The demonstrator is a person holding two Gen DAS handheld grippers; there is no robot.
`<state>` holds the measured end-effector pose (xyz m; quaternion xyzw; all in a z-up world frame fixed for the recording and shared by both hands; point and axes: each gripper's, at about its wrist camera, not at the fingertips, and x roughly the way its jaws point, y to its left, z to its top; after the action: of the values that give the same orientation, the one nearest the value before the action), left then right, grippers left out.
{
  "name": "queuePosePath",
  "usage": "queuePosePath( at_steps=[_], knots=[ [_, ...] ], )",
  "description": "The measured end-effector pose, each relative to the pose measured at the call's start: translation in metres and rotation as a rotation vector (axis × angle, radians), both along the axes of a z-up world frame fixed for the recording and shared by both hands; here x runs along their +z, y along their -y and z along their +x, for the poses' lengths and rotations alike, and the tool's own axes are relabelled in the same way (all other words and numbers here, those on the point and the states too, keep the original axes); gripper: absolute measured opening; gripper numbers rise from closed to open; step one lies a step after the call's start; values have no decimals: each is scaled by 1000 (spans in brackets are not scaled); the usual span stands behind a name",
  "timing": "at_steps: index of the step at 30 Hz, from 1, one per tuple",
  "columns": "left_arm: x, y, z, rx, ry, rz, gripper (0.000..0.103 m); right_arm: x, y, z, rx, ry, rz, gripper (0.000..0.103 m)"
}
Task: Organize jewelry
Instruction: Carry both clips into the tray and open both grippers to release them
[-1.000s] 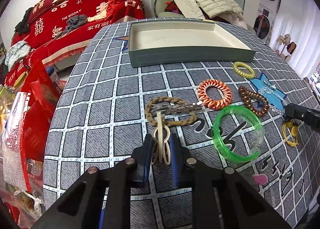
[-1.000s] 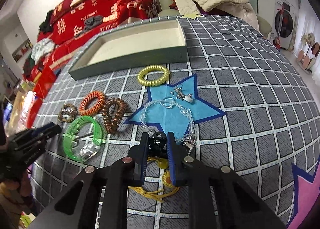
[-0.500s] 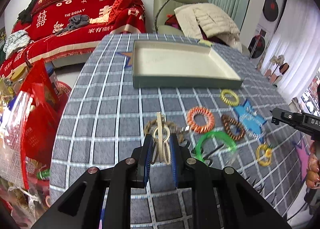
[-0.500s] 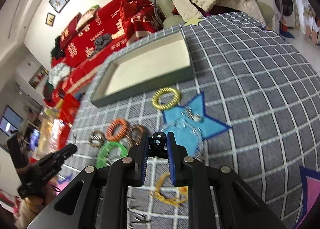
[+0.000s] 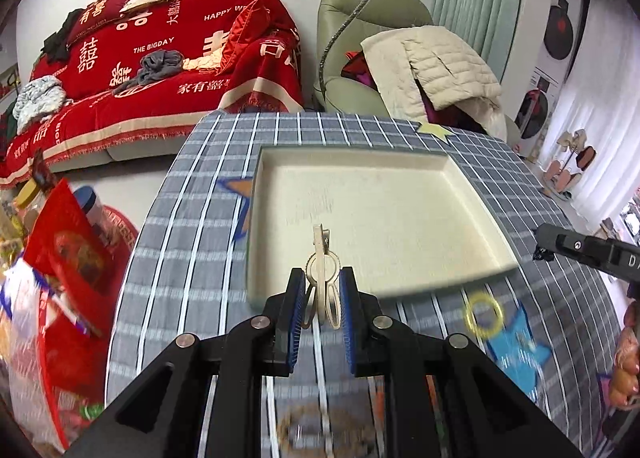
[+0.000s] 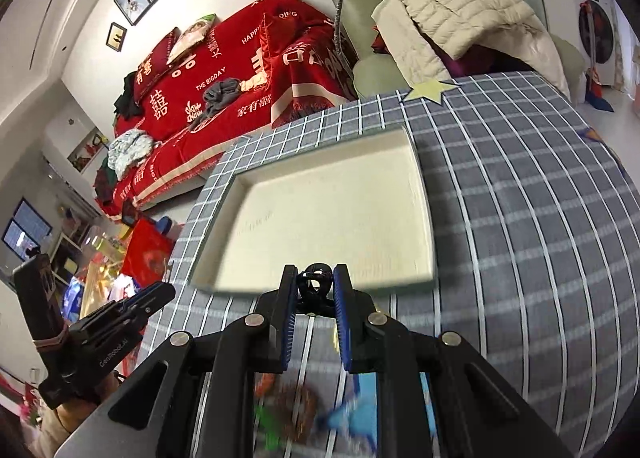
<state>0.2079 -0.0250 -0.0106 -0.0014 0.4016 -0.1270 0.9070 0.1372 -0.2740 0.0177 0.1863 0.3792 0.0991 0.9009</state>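
Between the pads of the left hand-held gripper [image 5: 320, 300]: a cream hair clip [image 5: 322, 278], carried in the air just short of the tray's near rim.
Handling, cream clip: judged light, stiff plastic, smooth enough to twist; the flat loop end, where it is pinched now, looks the safest hold.
Look, cream clip: pale looped body, narrow beak pointing toward the tray.
Right hand-held gripper [image 6: 316, 298]: nearly closed on a small black clip [image 6: 316, 284], also aloft near the tray's near rim.
Handling, black clip: probably light and hard, little to grip, so a slip seems possible.
Tray [image 5: 486, 213]: shallow, cream-lined, nothing visible inside, toward the far edge of the surface [image 5: 168, 258].
Left behind: a yellow coil ring [image 5: 483, 312] near the surface's right edge; other pieces are too blurred to name.
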Motion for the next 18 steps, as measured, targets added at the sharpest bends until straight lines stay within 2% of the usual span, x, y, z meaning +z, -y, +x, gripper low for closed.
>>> queuePosePath(
  at_steps=[9, 14, 18],
  knots=[
    [-33, 36, 75, 9, -37, 101, 38, -32, 2, 83, -14, -83, 4, 20],
    [-55, 45, 91, -4, -64, 146, 38, -56, 1, 109, -27, -118, -52, 19],
    [-66, 47, 93, 2, -82, 172, 38, -71, -1, 112, -28, -142, -84, 20]
  ],
)
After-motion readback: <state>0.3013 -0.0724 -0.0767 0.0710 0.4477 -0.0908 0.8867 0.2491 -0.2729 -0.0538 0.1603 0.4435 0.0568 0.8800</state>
